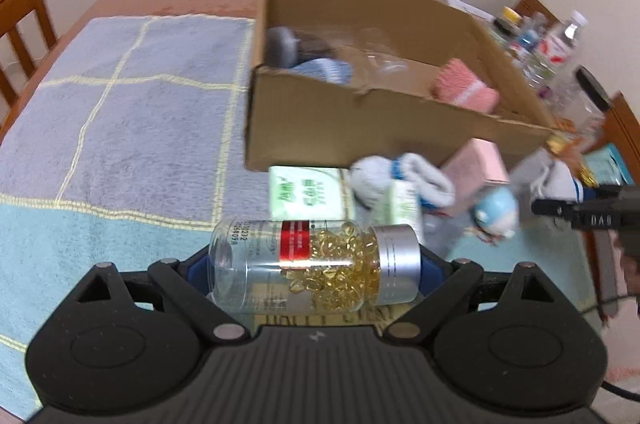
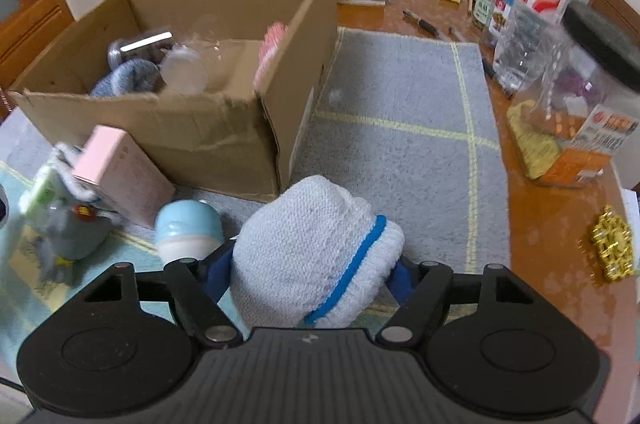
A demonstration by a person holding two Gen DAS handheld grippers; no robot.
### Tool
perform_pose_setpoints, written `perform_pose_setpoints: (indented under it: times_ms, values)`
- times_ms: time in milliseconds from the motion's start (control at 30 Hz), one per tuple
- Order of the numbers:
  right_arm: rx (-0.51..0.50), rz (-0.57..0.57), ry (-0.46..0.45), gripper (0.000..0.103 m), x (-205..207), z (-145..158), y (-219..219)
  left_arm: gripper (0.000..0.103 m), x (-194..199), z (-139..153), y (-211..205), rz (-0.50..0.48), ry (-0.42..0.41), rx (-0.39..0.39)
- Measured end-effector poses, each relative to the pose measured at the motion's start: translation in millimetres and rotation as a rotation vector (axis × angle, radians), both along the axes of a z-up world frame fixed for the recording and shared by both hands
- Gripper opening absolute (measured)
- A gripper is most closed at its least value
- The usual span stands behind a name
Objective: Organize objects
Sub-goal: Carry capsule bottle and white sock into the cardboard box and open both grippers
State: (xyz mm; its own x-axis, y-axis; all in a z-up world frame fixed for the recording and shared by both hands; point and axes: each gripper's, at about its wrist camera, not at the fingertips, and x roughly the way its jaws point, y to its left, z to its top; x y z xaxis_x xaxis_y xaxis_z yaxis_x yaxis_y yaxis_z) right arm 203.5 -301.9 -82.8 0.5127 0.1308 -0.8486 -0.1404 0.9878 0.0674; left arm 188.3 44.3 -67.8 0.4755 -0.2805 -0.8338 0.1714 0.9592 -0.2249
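held crosswise in the left gripper (image 1: 316,264): a clear capsule bottle (image 1: 316,262), silver cap to the right, pinched at both ends above the towel (image 1: 132,112), short of the cardboard box (image 1: 360,120). gripped in the right gripper (image 2: 310,276): a rolled white sock with blue stripe (image 2: 316,252), squeezed between the fingers, near the box's front corner. better to lift both clear over the torn front wall, then lower into a free spot beside the pink cloth (image 1: 466,88) before opening. best kept level, since the smooth bottle could slip.
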Motion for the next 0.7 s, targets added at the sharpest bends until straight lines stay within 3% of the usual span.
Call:
perform_pose_setpoints:
  times_ms: [133,367,533,600,633,700]
  values:
    - [-0.006,0.064,-0.026,0.079,-5.8,37.0,0.5,0.093,6.6,26.8,-5.9,-0.081,-0.022,0.031]
    - [-0.002,0.158,-0.126,0.079,7.8,94.5,19.9,0.093,40.8,82.7,-29.8,-0.195,-0.171,0.084]
    - [-0.003,0.212,-0.155,0.079,32.4,104.3,47.1,0.093,89.9,96.7,-60.0,-0.239,-0.231,0.104]
    - [0.003,0.230,-0.159,0.080,40.6,105.7,56.0,0.093,109.1,100.3,-69.5,-0.246,-0.224,0.076]
    - [0.009,0.232,-0.162,0.081,46.1,106.3,59.8,0.093,120.3,101.9,-74.7,-0.244,-0.217,0.055]
    - [0.017,0.234,-0.172,0.094,55.2,107.2,64.5,0.093,139.8,104.5,-84.6,-0.238,-0.208,0.016]
